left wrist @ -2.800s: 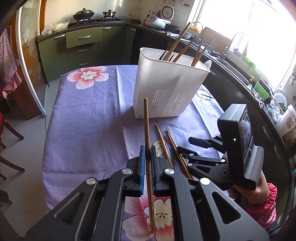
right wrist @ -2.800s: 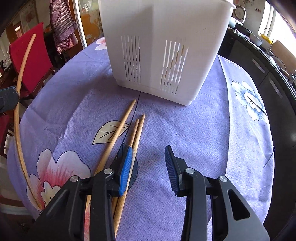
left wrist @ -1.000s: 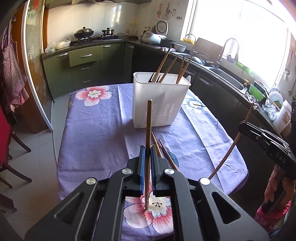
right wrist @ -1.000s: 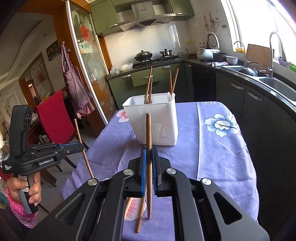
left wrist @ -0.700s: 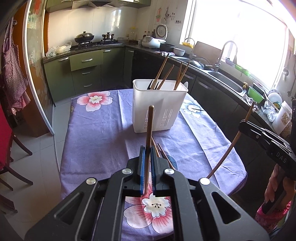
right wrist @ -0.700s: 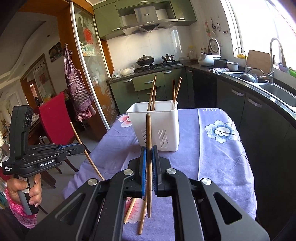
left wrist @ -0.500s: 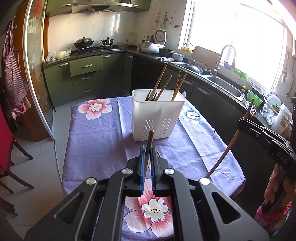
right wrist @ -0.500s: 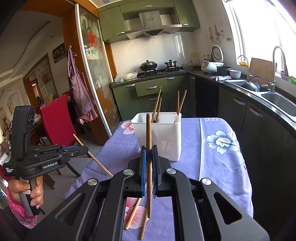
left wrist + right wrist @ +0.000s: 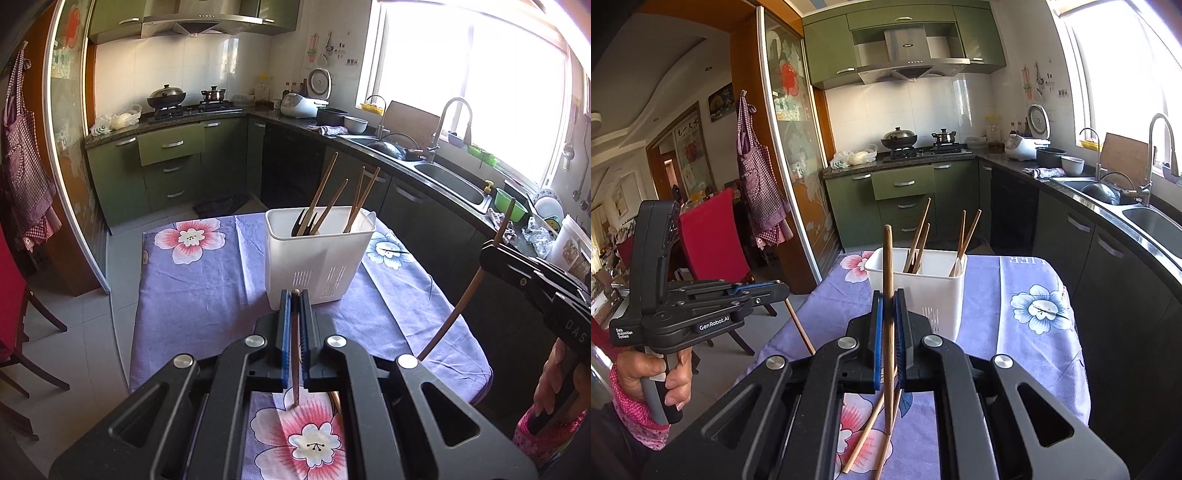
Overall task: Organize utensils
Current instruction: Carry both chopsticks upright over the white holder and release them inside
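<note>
The left gripper (image 9: 294, 295) pinches a slim round wooden chopstick (image 9: 295, 354); the right gripper (image 9: 889, 295) clamps another wooden chopstick (image 9: 888, 266); beyond stands the slotted white plastic holder (image 9: 317, 266) on purple floral cloth (image 9: 199, 288).

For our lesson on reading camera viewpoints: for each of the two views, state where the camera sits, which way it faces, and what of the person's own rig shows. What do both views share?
Left wrist: sits on the left gripper, shut on a wooden chopstick, facing the white slotted plastic utensil holder; right gripper at right.
Right wrist: sits on the right gripper, shut on its chopstick, facing the stove wall; left gripper and hand at left.
Shared: holder, purple floral tablecloth.
</note>
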`<state>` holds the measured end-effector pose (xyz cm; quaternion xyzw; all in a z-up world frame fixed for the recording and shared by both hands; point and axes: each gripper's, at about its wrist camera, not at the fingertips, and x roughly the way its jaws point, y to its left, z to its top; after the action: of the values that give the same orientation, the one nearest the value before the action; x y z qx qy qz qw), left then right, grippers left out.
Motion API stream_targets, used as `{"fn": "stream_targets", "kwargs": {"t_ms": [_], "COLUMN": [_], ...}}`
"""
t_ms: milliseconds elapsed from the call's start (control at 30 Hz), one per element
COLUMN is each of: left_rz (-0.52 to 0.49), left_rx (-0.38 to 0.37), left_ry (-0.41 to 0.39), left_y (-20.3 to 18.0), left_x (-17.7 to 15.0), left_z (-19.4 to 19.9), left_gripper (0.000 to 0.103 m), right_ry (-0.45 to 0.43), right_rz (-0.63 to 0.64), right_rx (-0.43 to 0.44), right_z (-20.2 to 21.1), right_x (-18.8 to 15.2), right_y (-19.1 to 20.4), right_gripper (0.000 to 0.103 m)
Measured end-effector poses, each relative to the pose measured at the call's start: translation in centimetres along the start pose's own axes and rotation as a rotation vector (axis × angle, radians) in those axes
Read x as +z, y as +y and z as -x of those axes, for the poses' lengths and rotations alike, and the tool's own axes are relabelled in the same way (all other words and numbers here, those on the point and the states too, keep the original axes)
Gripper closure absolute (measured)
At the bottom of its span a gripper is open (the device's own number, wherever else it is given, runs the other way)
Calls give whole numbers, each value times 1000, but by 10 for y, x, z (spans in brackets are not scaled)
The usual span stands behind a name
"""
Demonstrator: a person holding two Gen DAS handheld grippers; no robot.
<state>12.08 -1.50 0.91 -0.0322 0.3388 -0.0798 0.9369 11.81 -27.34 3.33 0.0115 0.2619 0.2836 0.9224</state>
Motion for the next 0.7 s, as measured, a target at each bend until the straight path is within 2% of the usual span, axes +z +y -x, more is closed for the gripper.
{"fn": "stream_targets", "kwargs": {"t_ms": [433,700], "left_rz": [-44,-77], "left_rx": [-16,-30], "left_ry": [-22,-84], "left_y": [-16,-21], "left_x": [7,39], "left_z": [6,38], "left_gripper": [99,99], "right_ry": [-30,-122], "right_rz": [-2,-4], "right_rx": [-4,-6], "right_z": [11,23], "right_x": [6,48], "right_y": [-4,-9], "right_gripper": [96,96]}}
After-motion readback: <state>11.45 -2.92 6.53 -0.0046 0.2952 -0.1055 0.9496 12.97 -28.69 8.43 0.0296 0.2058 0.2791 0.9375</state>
